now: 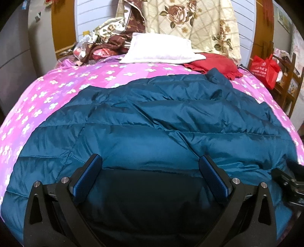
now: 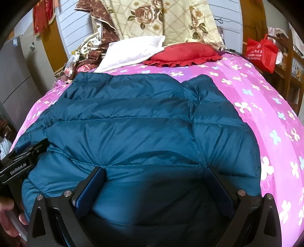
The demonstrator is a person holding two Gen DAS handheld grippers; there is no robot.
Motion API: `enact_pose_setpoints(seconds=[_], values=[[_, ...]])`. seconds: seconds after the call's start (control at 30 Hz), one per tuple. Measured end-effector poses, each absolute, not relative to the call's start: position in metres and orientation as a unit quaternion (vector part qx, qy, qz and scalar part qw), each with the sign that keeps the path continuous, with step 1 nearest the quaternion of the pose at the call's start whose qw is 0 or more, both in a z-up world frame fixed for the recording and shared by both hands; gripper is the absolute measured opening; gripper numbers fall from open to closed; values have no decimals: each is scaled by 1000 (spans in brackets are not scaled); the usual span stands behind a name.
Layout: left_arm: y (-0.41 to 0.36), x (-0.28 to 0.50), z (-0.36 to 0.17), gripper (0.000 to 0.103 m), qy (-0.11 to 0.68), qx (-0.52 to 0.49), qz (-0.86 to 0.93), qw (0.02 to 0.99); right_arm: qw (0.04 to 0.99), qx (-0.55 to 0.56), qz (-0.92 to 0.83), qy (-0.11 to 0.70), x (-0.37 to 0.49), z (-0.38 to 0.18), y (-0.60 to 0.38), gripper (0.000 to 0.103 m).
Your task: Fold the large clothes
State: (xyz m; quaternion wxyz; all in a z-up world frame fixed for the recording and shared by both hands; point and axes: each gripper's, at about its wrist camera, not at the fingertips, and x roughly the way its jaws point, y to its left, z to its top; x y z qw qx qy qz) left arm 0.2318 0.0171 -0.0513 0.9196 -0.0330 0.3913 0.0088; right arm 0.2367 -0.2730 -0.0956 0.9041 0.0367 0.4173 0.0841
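Teal quilted nylon fills the near field of both views: a puffy teal down jacket (image 1: 152,121) lies spread flat on a bed under a pink bedspread printed with white flowers (image 1: 34,106); the left claw (image 1: 151,163) stands wide open just over the jacket's near hem, its blue ribbed pads (image 1: 87,180) well apart and holding nothing; the right claw (image 2: 154,175) is likewise spread wide and empty over the near hem, the cloth dark with shadow between its fingers. Farther up the bed, past the jacket's collar, a white rectangular pillow (image 1: 157,49) lies beside a red frilled cushion (image 1: 214,63); behind them a cream quilt with rose print (image 1: 190,24) is heaped against a white panelled headboard (image 1: 91,17), with brown patterned bedding (image 1: 117,39) bundled to its left; a red shopping bag (image 1: 264,68) sits on wooden shelving at the right.

Only the right wrist view shows the left claw from the side (image 2: 24,153), resting at the jacket's left edge, with a person's hand (image 2: 9,214) below it; the left wrist view catches just a dark corner of the right claw (image 1: 286,180) at its right margin.
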Motion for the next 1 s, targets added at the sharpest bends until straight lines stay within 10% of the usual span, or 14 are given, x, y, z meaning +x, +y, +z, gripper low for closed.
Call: enact_pose_setpoints(seconds=[0.53, 1.0], values=[[240, 266, -49, 102, 438, -211, 82, 870, 906, 31, 77, 415, 234, -91, -267, 103], [223, 282, -84, 103, 481, -233, -27, 845, 919, 156, -10, 361, 245, -39, -380, 103]])
